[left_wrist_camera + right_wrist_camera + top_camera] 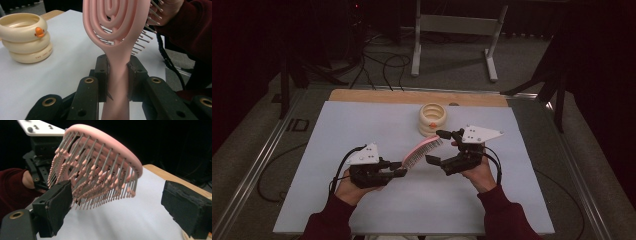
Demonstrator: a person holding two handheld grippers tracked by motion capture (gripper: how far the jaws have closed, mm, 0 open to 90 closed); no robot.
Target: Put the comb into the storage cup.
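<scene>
Dark curtains and a cabled floor surrounded the table [337,95], whose wooden top was covered by a pale sheet [362,130]. Near the far edge of that sheet stood a cream ringed holder [432,119] with a small orange duck on its side, and everything else can be placed from it.

Just in front of the holder, on the person's side, a pink hairbrush [422,151] hung in the air above the sheet, its head pointing toward the holder and its handle pointing away to the left. The left gripper [399,171] was clamped on the handle: in the left gripper view both pads pressed the pink stem [117,75] from either side, with the holder [25,37] off to one side and beyond. The right gripper [438,146] sat just in front of the holder and to its right, its jaws spread wide and gripping nothing. In the right gripper view the bristles [97,177] hung between the two pads; the left pad [58,205] seemed to brush the bristle tips, though contact could not be confirmed.

As a judgement, the work looked partway through. The brush was already lifted and steadied by one hand, and the other was lined up at the head. A hand-over or a placing into the holder remained.
</scene>
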